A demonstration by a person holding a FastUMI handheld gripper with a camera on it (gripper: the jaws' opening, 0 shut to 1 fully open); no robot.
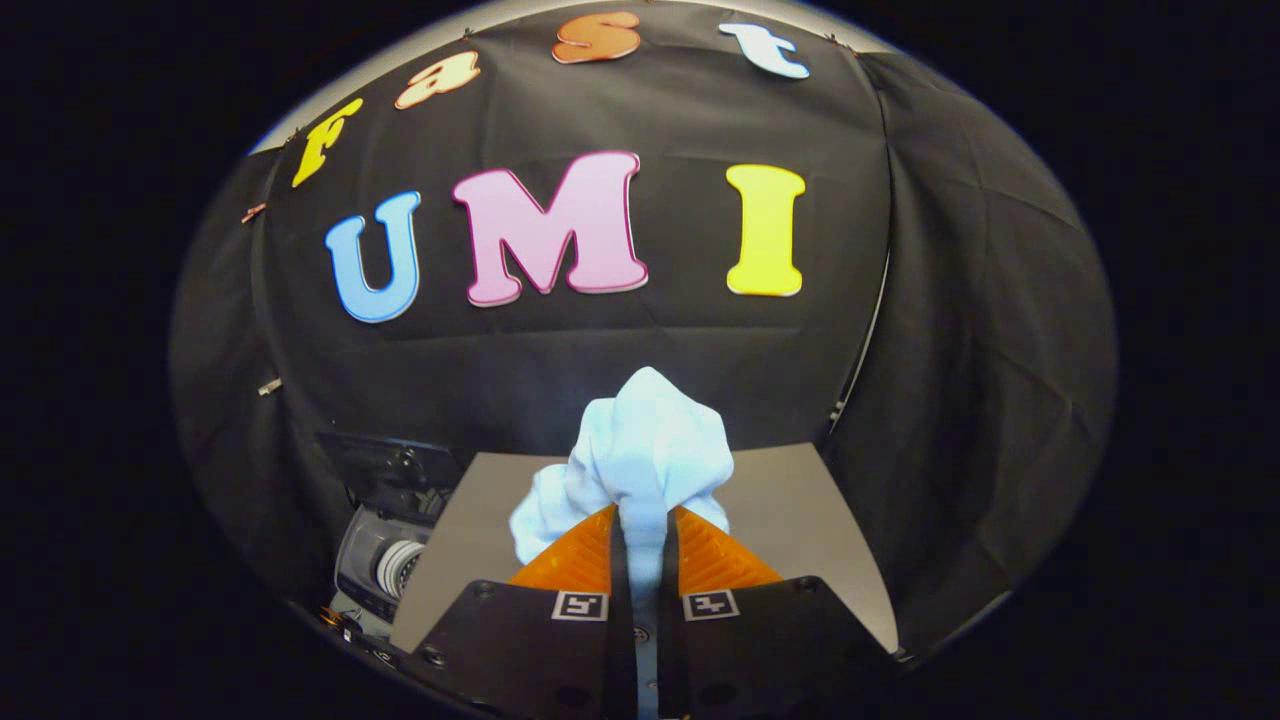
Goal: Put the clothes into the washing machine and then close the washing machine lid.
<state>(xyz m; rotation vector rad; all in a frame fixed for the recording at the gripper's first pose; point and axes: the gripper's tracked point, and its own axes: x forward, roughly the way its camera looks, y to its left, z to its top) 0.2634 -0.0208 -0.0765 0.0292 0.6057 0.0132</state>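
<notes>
A pale blue-white garment (650, 450) is bunched up and pinched between the two fingers of my gripper (645, 530), which is shut on it. The cloth bulges above and to the left of the fingertips and hangs lifted over a grey table top (800, 510). The washing machine (385, 560) sits low to the left of the fingers, beside the table's left edge. Its round grey opening and pale drum show partly, and a dark raised lid (385, 470) stands above the opening.
Black cloth walls close the booth behind and on both sides. A seam with a pale vertical strip (865, 340) runs down the right corner. The grey table stretches ahead of and to the right of the fingers.
</notes>
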